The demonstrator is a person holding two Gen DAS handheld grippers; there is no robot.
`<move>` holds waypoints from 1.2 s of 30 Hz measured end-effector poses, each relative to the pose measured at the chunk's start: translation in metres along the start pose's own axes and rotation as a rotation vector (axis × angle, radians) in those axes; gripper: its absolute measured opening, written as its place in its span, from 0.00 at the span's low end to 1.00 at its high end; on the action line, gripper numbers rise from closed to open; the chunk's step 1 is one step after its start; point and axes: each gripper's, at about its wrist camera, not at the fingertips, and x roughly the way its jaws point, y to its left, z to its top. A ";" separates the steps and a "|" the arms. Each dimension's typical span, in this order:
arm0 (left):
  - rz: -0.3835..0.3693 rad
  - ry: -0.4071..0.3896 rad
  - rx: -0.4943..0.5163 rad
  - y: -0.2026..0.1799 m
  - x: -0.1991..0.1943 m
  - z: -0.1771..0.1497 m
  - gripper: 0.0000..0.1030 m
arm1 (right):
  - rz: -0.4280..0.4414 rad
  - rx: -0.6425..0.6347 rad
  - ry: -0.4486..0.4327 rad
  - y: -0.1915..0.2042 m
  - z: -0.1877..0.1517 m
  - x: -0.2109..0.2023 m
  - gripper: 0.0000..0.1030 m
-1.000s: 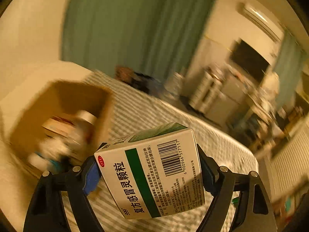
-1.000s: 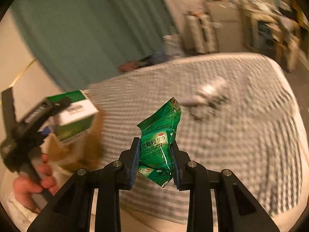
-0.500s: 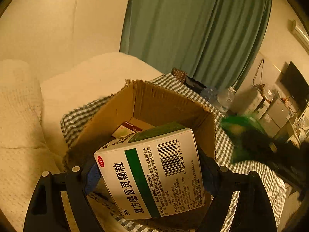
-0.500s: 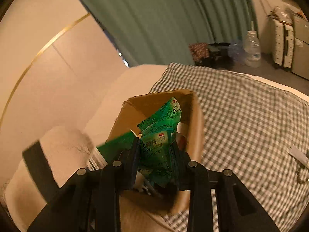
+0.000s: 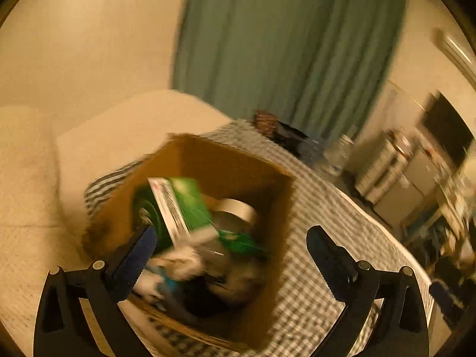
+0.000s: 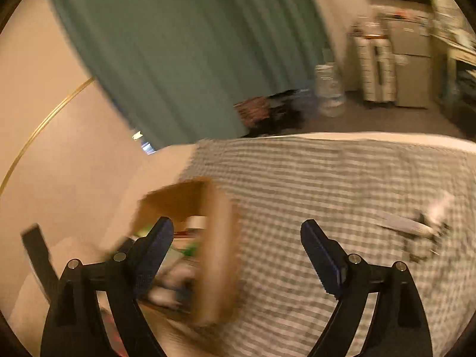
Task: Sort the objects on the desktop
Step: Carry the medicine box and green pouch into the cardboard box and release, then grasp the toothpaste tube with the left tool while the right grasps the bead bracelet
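Below the left gripper (image 5: 229, 239) sits an open cardboard box (image 5: 238, 166) on a checked bedcover (image 5: 327, 208). Its jaws are opening, spread wide with nothing between them. Tilted inside the box is the green and white medicine carton (image 5: 181, 205), leaning against a pale tape roll (image 5: 238, 208) and blurred white and dark clutter. A green sachet (image 5: 241, 239) lies beside the carton, near the box's middle.

The right gripper (image 6: 236, 239) is opening too, empty, with the near wall of the cardboard box (image 6: 215, 238) standing blurred between its fingers and blocking most of the contents. Further right on the bedcover (image 6: 327, 178) lie small grey and white objects (image 6: 416, 226), too smeared to identify. Behind the bed hangs a green curtain (image 6: 178, 59); a water bottle (image 6: 328, 89) and white drawers (image 6: 376, 68) stand on the floor.
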 end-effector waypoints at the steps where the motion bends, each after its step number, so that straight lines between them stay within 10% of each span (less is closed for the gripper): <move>1: -0.015 0.007 0.024 -0.010 0.002 -0.002 1.00 | -0.052 0.014 -0.016 -0.024 -0.009 -0.014 0.85; 7: -0.160 0.070 0.230 -0.110 0.014 -0.069 1.00 | -0.309 0.022 -0.027 -0.126 -0.059 -0.046 0.85; 18: -0.245 0.101 0.641 -0.240 0.093 -0.173 1.00 | -0.280 0.326 0.004 -0.273 -0.109 0.006 0.68; 25: -0.285 0.155 0.602 -0.255 0.131 -0.196 1.00 | -0.282 0.338 0.004 -0.303 -0.089 0.053 0.61; 30: -0.344 0.181 0.593 -0.270 0.135 -0.203 1.00 | -0.275 0.287 0.049 -0.315 -0.087 0.067 0.15; 36: -0.453 0.097 0.652 -0.303 0.109 -0.220 1.00 | -0.372 0.275 0.039 -0.333 -0.107 0.010 0.12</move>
